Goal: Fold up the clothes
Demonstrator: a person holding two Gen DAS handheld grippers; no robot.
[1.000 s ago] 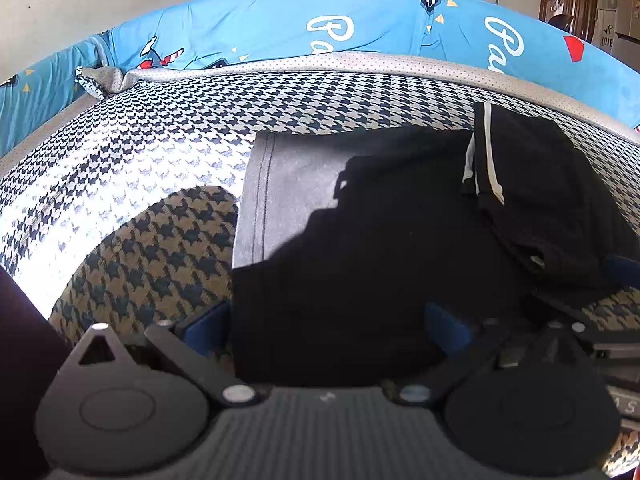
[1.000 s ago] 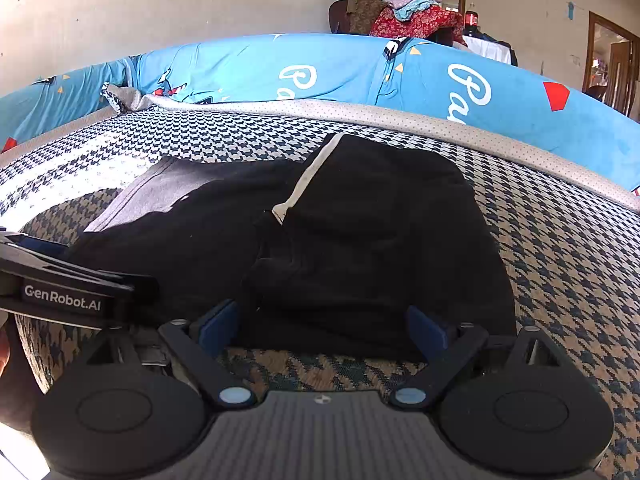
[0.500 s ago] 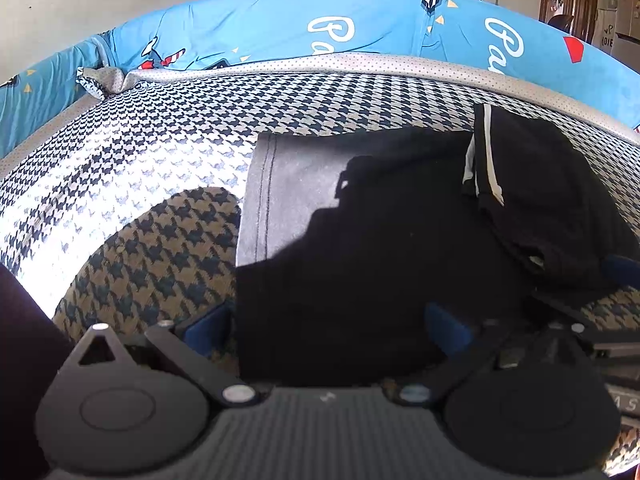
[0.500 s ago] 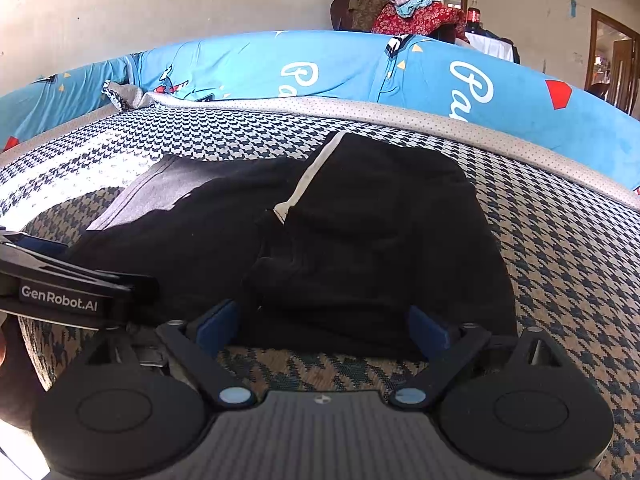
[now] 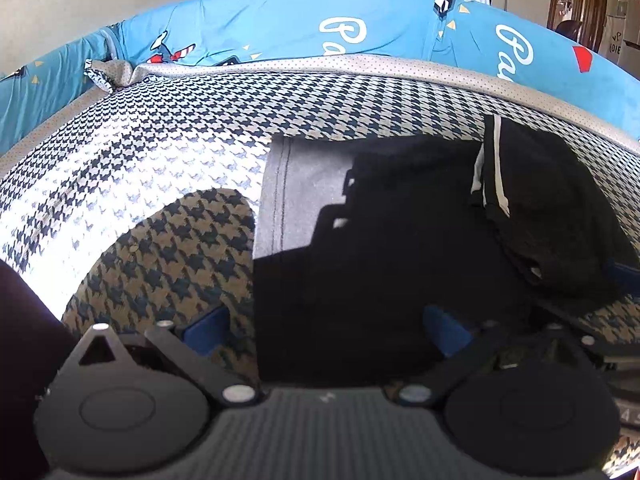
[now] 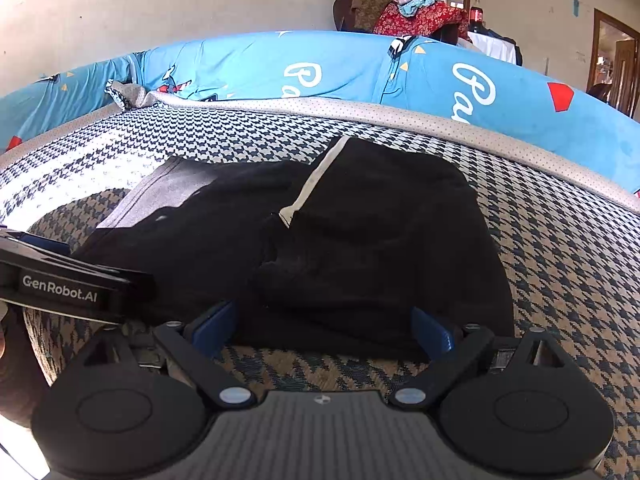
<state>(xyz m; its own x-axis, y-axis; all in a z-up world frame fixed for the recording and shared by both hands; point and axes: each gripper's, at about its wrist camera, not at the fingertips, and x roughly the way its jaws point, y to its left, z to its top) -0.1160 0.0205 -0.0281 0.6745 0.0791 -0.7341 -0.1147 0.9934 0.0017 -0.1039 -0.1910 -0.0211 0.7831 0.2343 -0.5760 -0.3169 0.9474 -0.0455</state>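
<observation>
A houndstooth bed [image 6: 560, 240] carries a blue sheet [image 6: 248, 68] at its far edge, lettered "Pa". Mid-bed lies a black garment [image 6: 380, 232] with a white stripe. The left tongs [image 5: 324, 324], marked "GenRobot.AI", and right tongs [image 6: 320, 324] gape wide at its near hem, gripping nothing.

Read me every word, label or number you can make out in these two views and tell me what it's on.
"GenRobot.AI": white lettering on the left gripper body, seen in the right wrist view.
"Pa...": white script on the blue sheet, cut off at the fold; repeated further right.
Characters at the left wrist view's right edge: too cut off to read.
</observation>
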